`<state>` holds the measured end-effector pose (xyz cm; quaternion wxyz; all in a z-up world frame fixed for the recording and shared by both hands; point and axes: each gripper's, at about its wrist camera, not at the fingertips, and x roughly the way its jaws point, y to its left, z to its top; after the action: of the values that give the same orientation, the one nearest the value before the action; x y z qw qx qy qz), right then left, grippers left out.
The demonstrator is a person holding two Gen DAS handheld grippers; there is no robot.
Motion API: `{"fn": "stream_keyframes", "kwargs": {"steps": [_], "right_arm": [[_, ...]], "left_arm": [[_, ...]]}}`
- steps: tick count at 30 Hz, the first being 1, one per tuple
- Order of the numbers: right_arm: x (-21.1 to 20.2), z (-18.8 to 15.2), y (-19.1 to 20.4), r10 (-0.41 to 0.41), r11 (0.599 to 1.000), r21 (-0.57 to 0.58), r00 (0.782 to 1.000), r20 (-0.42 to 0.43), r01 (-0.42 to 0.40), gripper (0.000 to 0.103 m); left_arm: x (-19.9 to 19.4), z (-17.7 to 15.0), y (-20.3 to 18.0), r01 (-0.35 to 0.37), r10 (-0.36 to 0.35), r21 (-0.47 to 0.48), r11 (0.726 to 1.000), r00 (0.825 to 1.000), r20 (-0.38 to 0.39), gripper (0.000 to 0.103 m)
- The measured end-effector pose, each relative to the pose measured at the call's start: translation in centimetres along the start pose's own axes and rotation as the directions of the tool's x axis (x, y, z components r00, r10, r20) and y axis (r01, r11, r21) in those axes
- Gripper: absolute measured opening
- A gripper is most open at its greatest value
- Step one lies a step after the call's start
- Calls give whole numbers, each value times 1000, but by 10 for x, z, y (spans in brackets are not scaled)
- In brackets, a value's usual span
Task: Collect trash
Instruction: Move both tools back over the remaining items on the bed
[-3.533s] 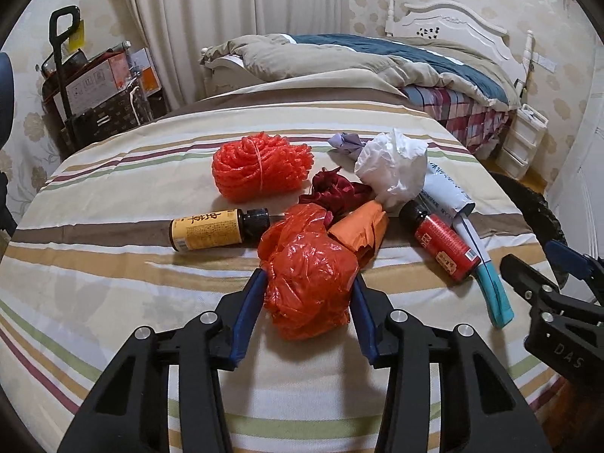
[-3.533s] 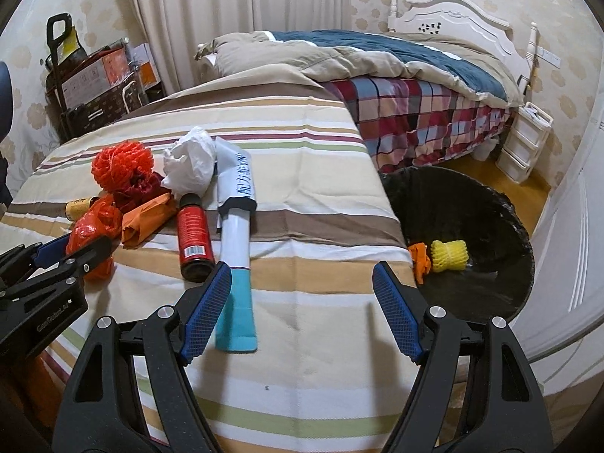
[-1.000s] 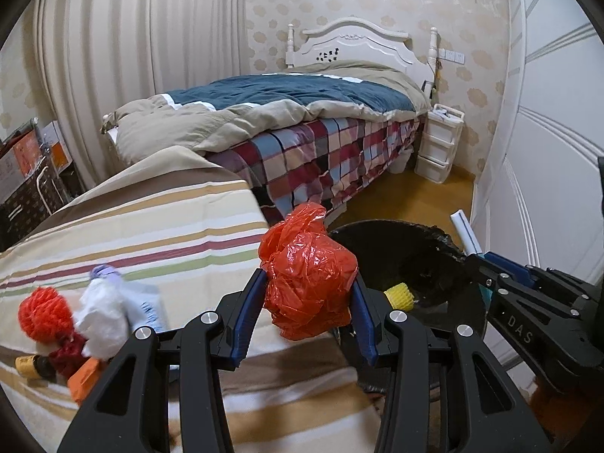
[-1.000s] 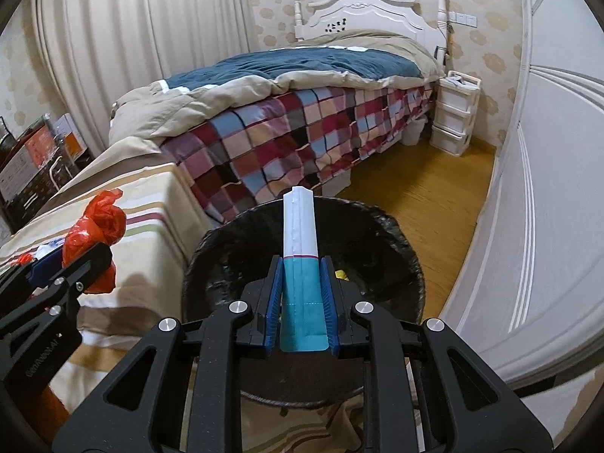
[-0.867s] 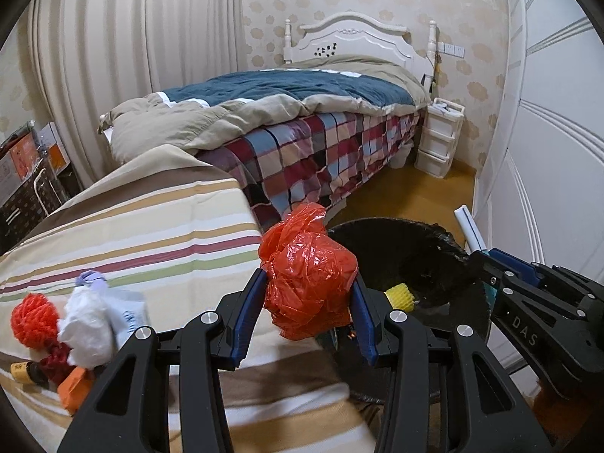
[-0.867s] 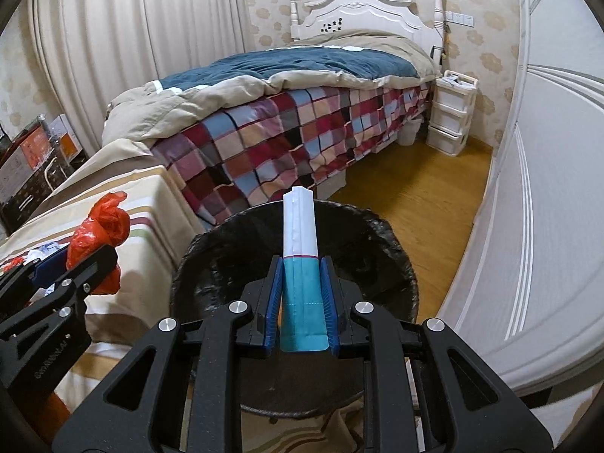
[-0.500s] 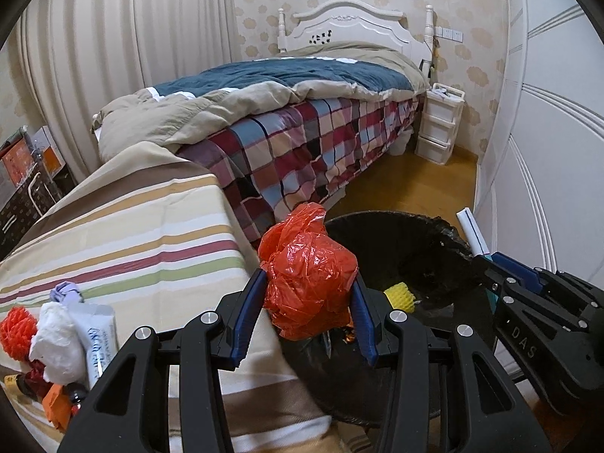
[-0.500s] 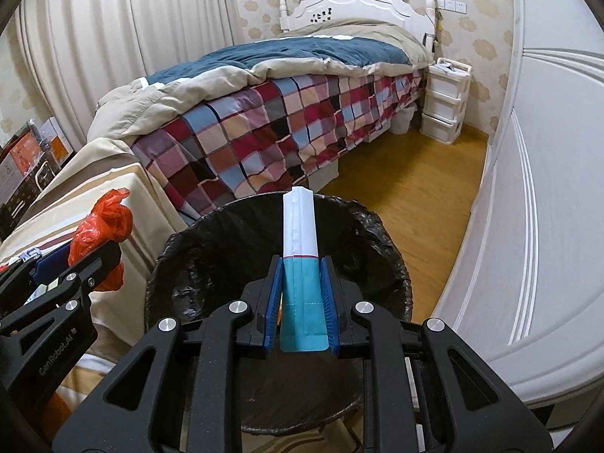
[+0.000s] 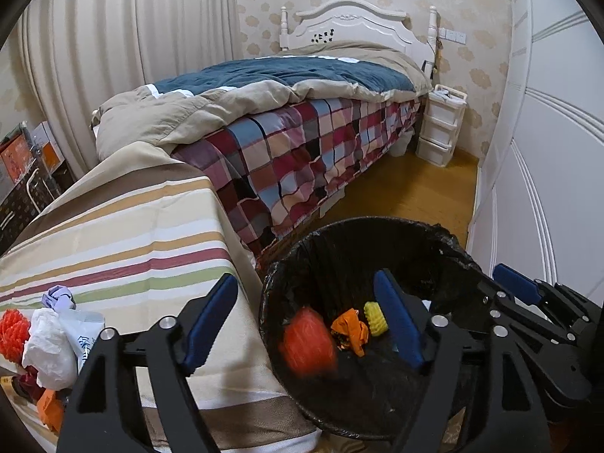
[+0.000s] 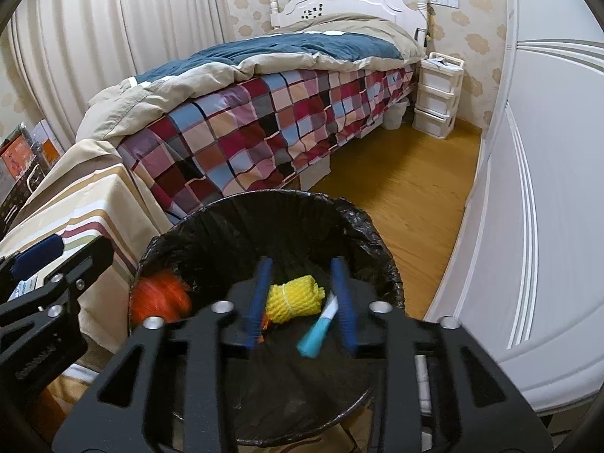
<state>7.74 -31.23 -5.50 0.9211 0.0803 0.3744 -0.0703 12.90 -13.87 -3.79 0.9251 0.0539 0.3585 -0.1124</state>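
Bin (image 9: pixel 449 234) beside the worktop (image 9: pixel 124 226) holds four pieces, by my count: red bag (image 9: pixel 307 343), orange scrap (image 9: pixel 351 330), yellow net (image 10: pixel 294 298), tube (image 10: pixel 315 334). Only my right view shows the tube; only my left shows the leftovers on the worktop. Left claw (image 9: pixel 307 324) and right claw (image 10: pixel 302 302) both hang released over the bin.

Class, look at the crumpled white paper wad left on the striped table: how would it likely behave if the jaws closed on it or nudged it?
The white paper wad looks loosely crumpled, so it would probably crush under a squeeze. It seems light for its bulk and would likely slide across the striped tablecloth rather than roll.
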Motion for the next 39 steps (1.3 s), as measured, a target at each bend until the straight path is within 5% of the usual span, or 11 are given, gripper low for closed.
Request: {"fn": "stream_keyframes", "kwargs": {"steps": [15,39], "right_arm": [[-26,-4,10,-8,1000,-1,999,39,8,65],[-66,-43,117,167,975,-147,986,-9,-167,66]], "left_arm": [[-33,-10,19,-81,80,20,997,996,43,85],[-112,-85,147,-266,270,-153,952,963,3,86]]}}
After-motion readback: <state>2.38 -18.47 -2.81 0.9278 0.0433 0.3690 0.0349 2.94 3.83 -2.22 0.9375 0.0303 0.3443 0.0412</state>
